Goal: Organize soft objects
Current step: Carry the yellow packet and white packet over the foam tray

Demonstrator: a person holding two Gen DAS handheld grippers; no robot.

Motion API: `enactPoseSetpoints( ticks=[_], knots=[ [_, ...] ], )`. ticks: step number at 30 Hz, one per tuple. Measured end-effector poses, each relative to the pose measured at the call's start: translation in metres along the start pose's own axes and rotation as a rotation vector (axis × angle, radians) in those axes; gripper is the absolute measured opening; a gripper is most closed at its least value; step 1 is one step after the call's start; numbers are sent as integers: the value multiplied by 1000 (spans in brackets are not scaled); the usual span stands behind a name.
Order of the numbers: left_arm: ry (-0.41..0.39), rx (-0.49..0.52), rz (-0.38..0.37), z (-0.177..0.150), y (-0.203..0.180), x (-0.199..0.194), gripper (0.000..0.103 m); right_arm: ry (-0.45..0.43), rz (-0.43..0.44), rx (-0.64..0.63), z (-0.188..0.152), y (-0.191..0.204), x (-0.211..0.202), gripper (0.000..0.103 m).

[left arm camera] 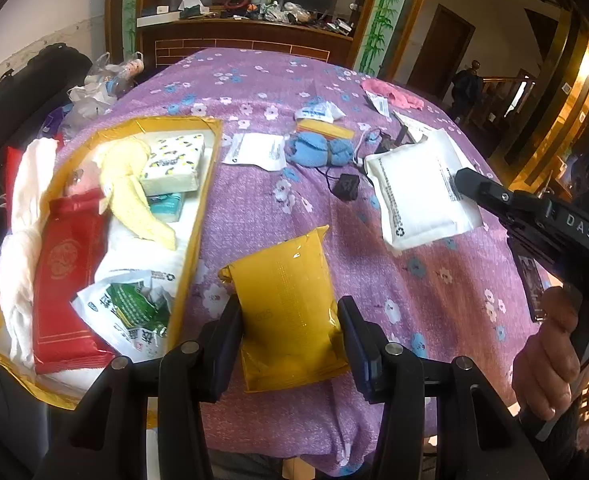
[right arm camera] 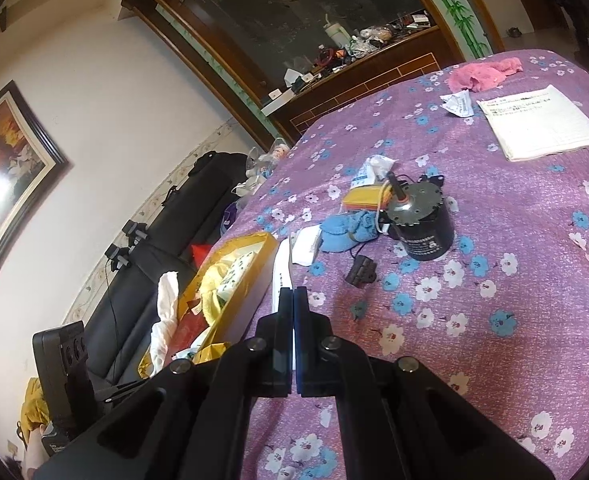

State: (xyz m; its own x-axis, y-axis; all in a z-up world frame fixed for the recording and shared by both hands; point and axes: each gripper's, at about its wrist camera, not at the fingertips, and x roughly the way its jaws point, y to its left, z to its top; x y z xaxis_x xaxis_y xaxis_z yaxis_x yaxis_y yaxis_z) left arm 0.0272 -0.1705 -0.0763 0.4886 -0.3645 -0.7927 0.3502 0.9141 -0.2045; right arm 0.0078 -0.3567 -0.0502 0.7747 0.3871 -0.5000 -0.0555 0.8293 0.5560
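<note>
Yellow packet (left arm camera: 290, 312) is gripped between the left gripper (left arm camera: 290, 344) jaws, above the purple cloth (left arm camera: 434, 280) beside the gold box (left arm camera: 202, 208). White pouch (left arm camera: 418, 192) is pinched by the clenched right gripper (right arm camera: 293, 320). Both are best lowered gently into the box.

Glossy yellow plastic packet (left arm camera: 290, 308); matt purple tablecloth (left arm camera: 434, 280)

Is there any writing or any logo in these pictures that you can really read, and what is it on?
"DAS": white letters on the black body of the right gripper, seen from the left wrist.
White pouch: a recycling sign and columns of print, too small to read.
Green and white packet in the gold box: large characters, too blurred.
Black motor label, white paper: unreadable.
</note>
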Motion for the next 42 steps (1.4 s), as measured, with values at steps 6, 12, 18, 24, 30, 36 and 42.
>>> enactPoseSetpoints(
  ticks=[6,12,18,24,30,36,42],
  knots=[
    [-24,-19,5,4,9,-7,50,14,20,-31,-1,17,5,0],
    [-55,-39,19,8,20,-17,50,30,42,-62,-3,34,12,0],
    [-78,-62,31,10,34,-27,50,45,67,-93,-4,53,19,0],
    [-105,-90,53,11,51,-38,50,58,99,-126,-4,73,29,0],
    [-117,-112,73,10,64,-43,50,73,129,-160,-6,91,37,0],
    [-132,-124,97,10,73,-49,50,83,150,-176,-7,105,44,0],
    [-146,-160,128,12,91,-53,50,96,161,-190,-6,111,49,0]
  ],
)
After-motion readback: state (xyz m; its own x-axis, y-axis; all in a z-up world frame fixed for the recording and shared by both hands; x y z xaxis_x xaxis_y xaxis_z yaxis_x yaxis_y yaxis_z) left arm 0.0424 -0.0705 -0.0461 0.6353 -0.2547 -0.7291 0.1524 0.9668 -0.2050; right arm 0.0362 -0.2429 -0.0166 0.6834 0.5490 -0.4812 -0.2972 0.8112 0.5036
